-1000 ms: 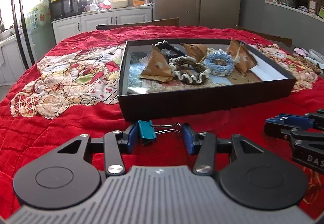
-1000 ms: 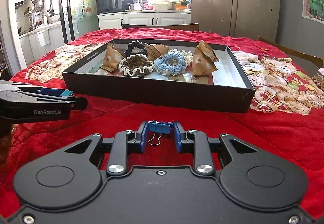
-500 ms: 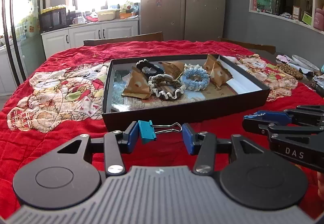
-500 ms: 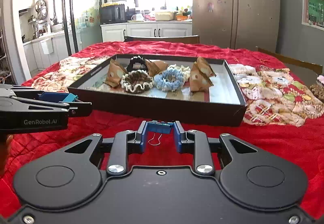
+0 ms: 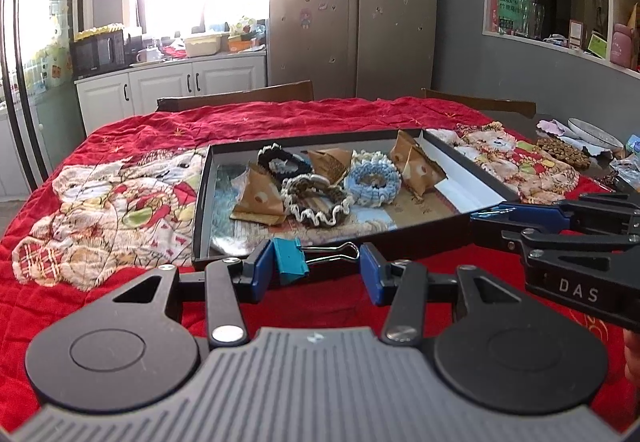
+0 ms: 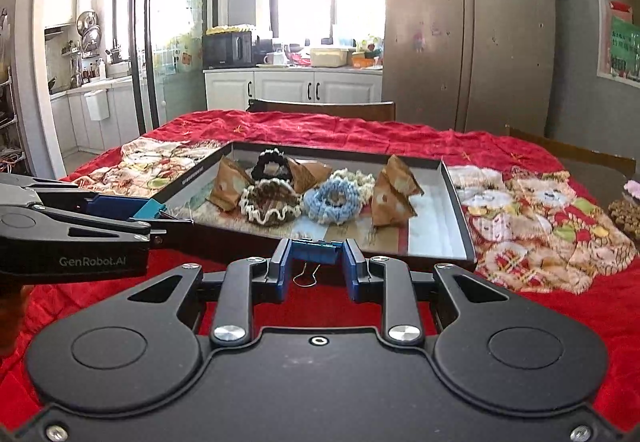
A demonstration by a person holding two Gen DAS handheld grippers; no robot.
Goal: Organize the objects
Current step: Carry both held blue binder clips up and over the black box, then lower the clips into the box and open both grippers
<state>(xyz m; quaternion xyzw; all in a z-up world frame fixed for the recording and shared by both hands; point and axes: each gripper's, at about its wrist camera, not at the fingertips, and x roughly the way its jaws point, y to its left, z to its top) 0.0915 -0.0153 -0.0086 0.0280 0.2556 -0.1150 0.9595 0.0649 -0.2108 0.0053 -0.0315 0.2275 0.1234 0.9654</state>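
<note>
Fingers of both grippers clamp binder clips: left gripper [image 5: 316, 268] a teal clip [image 5: 290, 260]; right gripper [image 6: 316, 270] a blue clip [image 6: 316, 250]; tray [image 5: 424, 242] just ahead holds scrunchies [image 5: 374, 180] and packets [image 5: 258, 200]; clips not yet in.

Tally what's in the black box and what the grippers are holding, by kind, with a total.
Scrunchies in the black box: 4 (black, brown-and-cream, light blue, cream)
Brown paper packets: 4 ()
Binder clips: 2 (teal in left gripper, blue in right gripper)
Total: 10
</note>
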